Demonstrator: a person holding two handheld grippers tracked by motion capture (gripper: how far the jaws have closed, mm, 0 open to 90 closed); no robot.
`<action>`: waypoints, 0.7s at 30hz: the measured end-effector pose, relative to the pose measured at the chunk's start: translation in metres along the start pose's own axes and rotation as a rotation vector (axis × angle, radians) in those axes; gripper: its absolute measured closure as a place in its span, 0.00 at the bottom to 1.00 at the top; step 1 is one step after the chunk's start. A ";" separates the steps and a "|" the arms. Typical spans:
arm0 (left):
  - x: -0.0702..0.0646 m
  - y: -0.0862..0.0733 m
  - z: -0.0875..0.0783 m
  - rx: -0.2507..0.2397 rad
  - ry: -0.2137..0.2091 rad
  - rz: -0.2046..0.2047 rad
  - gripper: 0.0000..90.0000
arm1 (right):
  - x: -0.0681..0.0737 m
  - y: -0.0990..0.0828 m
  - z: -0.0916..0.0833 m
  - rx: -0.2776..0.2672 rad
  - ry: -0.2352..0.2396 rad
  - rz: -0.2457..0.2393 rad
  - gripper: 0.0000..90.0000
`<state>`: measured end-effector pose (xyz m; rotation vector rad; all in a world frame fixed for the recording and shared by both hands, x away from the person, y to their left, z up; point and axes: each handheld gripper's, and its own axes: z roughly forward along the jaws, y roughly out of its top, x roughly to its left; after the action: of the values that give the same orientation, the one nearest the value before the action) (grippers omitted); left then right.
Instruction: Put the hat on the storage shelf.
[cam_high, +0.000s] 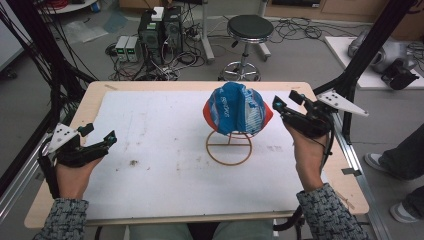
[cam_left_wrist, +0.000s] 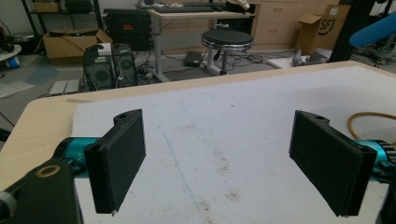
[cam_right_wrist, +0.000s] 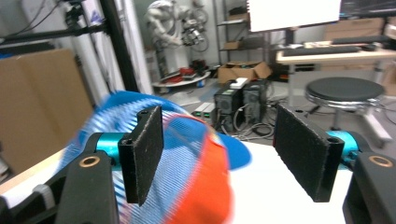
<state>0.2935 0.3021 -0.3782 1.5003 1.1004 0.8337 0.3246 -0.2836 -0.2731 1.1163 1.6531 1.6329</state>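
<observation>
A blue, white and orange cap (cam_high: 237, 110) sits on a thin wooden wire stand whose ring base (cam_high: 229, 148) lies on the white mat (cam_high: 165, 165). My right gripper (cam_high: 286, 100) is just right of the cap, level with it and pointing at it, jaws open. In the right gripper view the blurred cap (cam_right_wrist: 187, 158) lies in front of and behind the left pad, and the gap of the right gripper (cam_right_wrist: 219, 135) holds nothing. At the table's left edge my left gripper (cam_high: 100, 132) rests open, far from the cap. Its jaws (cam_left_wrist: 218, 140) stand wide over bare mat.
The mat covers most of the wooden table (cam_high: 95, 92). A black frame post (cam_high: 360, 55) rises by the right rear corner. Behind the table stand a round stool (cam_high: 249, 27) and computer boxes (cam_high: 160, 30) among cables. A person's feet (cam_high: 395, 165) are at the right.
</observation>
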 end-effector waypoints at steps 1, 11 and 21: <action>0.000 0.000 0.000 0.001 0.001 0.001 0.21 | -0.007 -0.004 -0.004 -0.002 -0.024 0.007 0.35; -0.001 -0.004 0.005 0.005 0.017 0.009 0.21 | -0.042 -0.040 -0.021 0.019 -0.209 -0.045 0.23; -0.003 -0.010 0.011 0.018 0.021 0.015 0.21 | -0.056 -0.084 -0.023 0.059 -0.318 -0.046 0.13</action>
<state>0.3007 0.2963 -0.3898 1.5196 1.1163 0.8531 0.3181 -0.3359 -0.3620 1.2827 1.5139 1.3065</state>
